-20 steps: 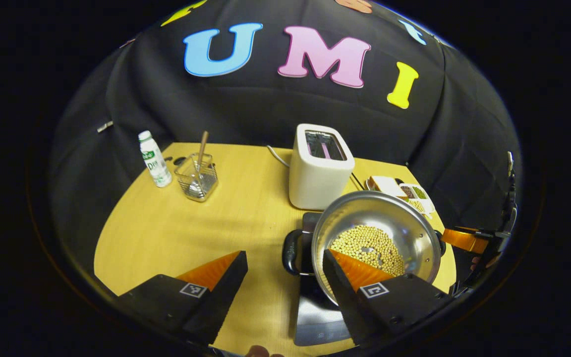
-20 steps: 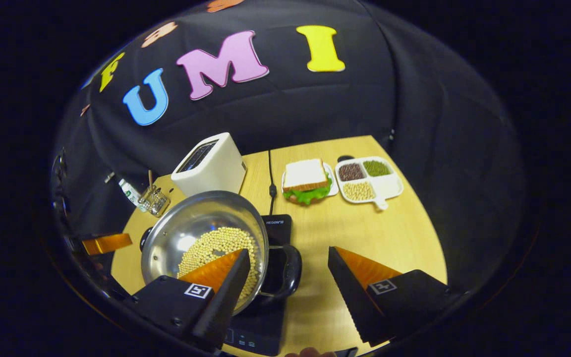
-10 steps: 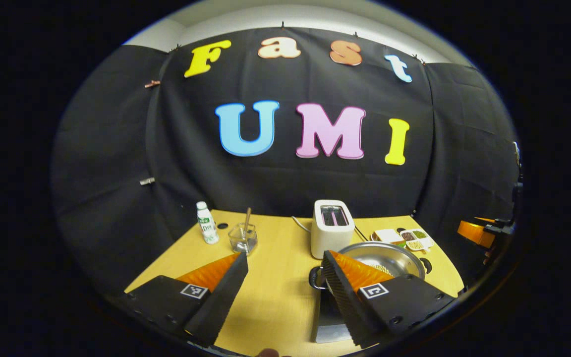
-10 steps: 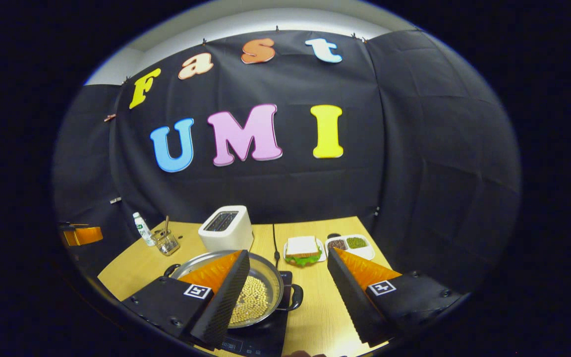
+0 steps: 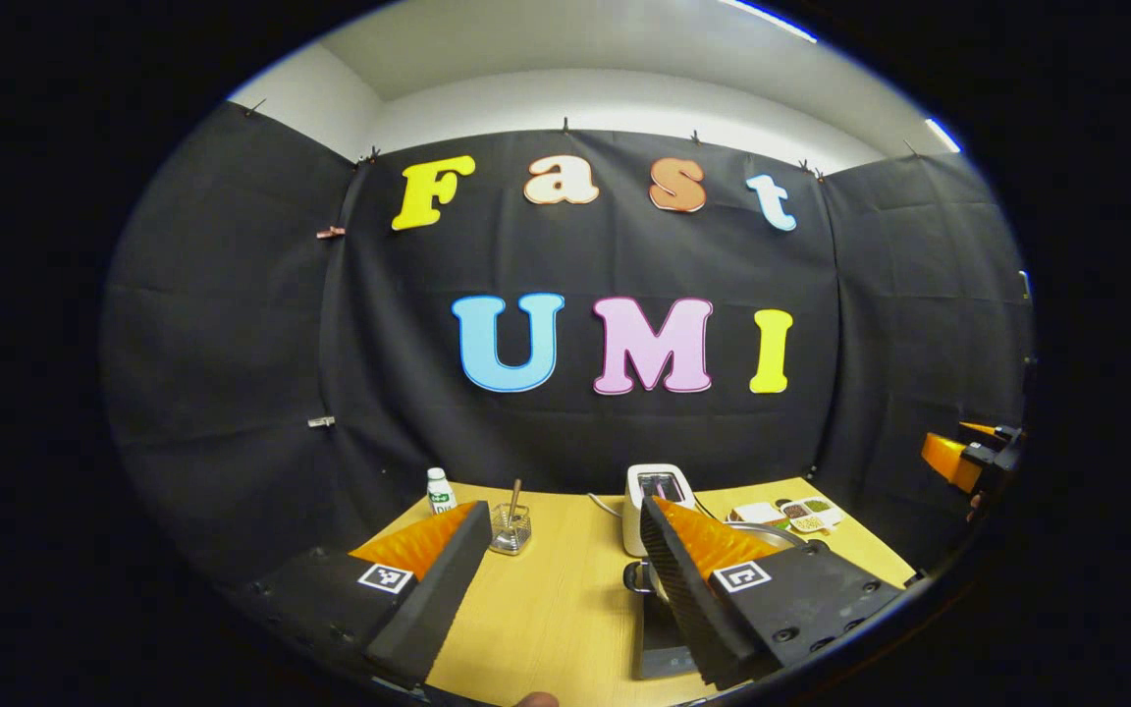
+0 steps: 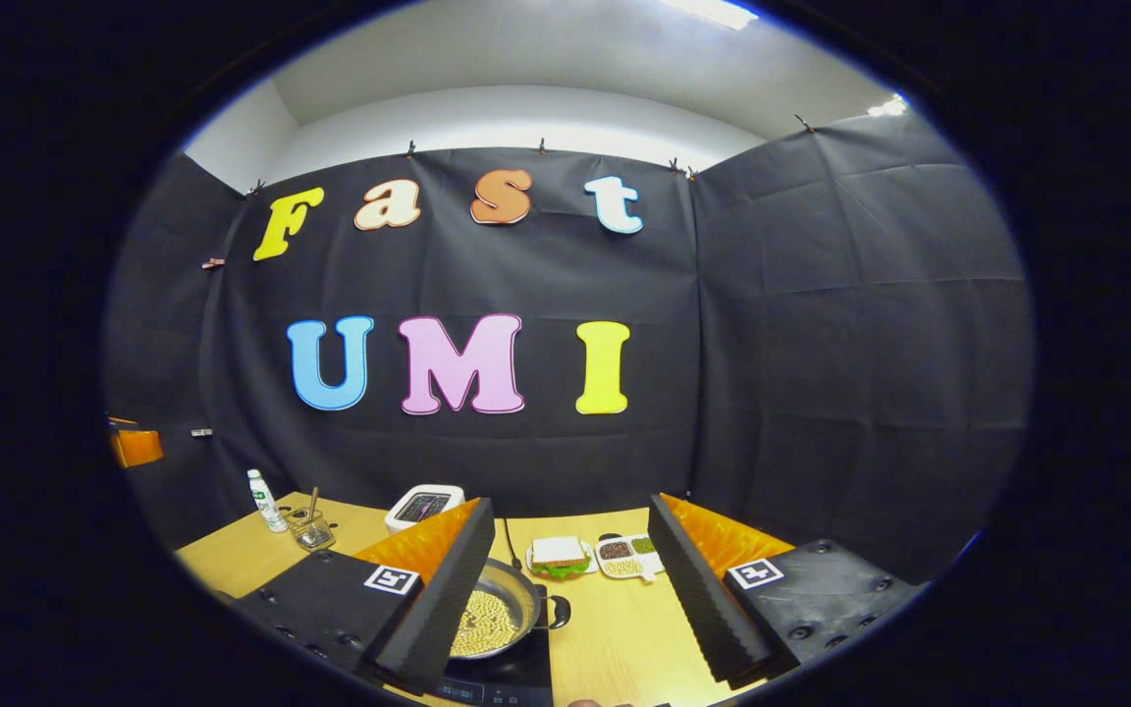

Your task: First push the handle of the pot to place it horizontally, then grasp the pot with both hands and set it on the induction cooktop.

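A steel pot (image 6: 499, 611) holding soybeans sits on the black induction cooktop (image 6: 518, 674), one black side handle (image 6: 559, 611) pointing right. My right gripper (image 6: 568, 503) is open and empty, well back from the pot. In the left gripper view my right finger covers most of the pot, leaving its rim (image 5: 774, 531) and a handle (image 5: 634, 576) showing over the cooktop (image 5: 659, 640). My left gripper (image 5: 564, 506) is open and holds nothing. Each gripper also appears far off, the right gripper (image 5: 968, 460) at the right edge and the left gripper (image 6: 136, 447) at the left edge.
On the wooden table (image 6: 624, 628) stand a white toaster (image 6: 423, 506), a sandwich plate (image 6: 559, 553), a divided bean tray (image 6: 629, 555), a small bottle (image 6: 259, 499) and a glass cup with a stick (image 6: 310, 528). Black cloth walls close in the back and sides.
Both grippers have drawn back and tipped upward from the pot, which now looks small and low. The pot stays on the cooktop, and both grippers remain open.
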A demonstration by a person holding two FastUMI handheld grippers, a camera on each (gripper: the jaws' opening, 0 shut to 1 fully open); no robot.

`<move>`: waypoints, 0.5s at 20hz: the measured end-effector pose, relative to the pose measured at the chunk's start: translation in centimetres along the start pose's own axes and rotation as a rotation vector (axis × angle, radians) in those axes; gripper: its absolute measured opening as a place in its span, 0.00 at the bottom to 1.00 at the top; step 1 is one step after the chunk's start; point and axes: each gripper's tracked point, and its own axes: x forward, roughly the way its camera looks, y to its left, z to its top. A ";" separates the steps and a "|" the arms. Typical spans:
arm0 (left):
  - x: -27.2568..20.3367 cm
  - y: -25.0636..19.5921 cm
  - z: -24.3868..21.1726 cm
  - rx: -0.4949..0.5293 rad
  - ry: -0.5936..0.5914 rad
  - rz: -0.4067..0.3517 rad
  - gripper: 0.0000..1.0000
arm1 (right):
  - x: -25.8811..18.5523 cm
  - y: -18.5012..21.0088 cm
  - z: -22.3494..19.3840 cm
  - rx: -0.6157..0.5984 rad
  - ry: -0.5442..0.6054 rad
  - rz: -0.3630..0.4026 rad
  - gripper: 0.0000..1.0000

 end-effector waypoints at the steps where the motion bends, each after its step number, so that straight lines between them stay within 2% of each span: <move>1: -0.8 0.1 0.1 0.009 -0.006 -0.001 0.95 | -0.7 0.0 -0.3 0.007 0.017 -0.005 0.98; 5: -3.3 0.0 -0.8 0.014 0.015 -0.035 0.95 | -1.9 -1.0 -1.7 -0.035 0.064 -0.045 0.98; 10: -4.9 1.7 -1.8 -0.001 0.043 -0.032 0.94 | -1.4 0.8 -1.0 -0.019 0.066 -0.034 0.98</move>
